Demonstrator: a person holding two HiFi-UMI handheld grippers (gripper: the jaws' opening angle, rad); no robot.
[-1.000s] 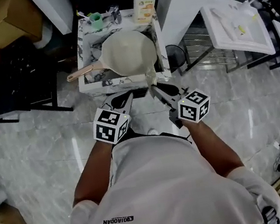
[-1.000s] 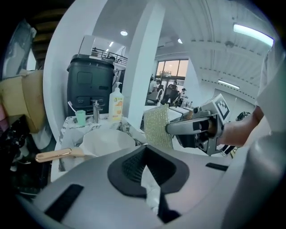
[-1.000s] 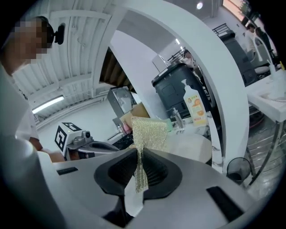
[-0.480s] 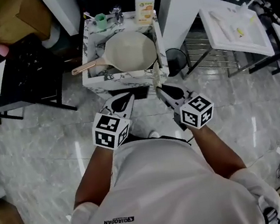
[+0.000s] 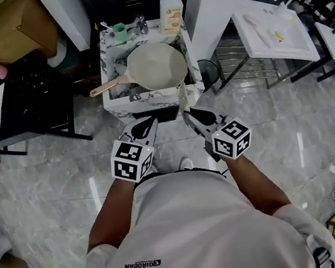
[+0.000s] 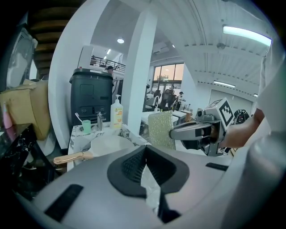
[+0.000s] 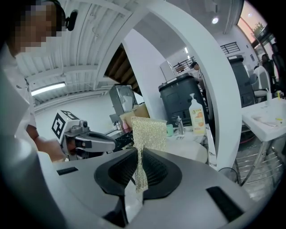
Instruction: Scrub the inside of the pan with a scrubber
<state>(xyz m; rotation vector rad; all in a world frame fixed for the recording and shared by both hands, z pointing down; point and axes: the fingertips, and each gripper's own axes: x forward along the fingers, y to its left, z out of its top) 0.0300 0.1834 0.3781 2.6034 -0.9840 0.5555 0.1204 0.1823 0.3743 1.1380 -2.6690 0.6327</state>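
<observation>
Nearest the person, both grippers were held out at twelve o'clock, short of the work and well apart from the pan. The left gripper (image 6: pixel 145 151) was clenched on nothing, its jaws meeting with no gap. It seemed to be kept ready, perhaps to steady the pan later.

Just beside it, toward three o'clock, the right gripper (image 7: pixel 139 154) was clamped on the scrubber (image 7: pixel 147 132). The jaws pinched the lower edge of the glittery mesh pad, so most of the pad stood upright above them. That grip left a broad free face to press against the pan's inside.

Farther out at twelve o'clock, the pale pan (image 5: pixel 157 66) sat in the marble-patterned basin (image 5: pixel 105 70). Its bowl faced up and open. The wooden handle (image 5: pixel 106 86) pointed toward eight o'clock over the basin's edge, on the side of the empty gripper. Scrubbing had not begun.

Beyond the pan, a soap bottle (image 5: pixel 172 12) stood at one o'clock of it. A green cup (image 5: pixel 119 31) stood at eleven o'clock, both on the back ledge and clear of the bowl.
</observation>
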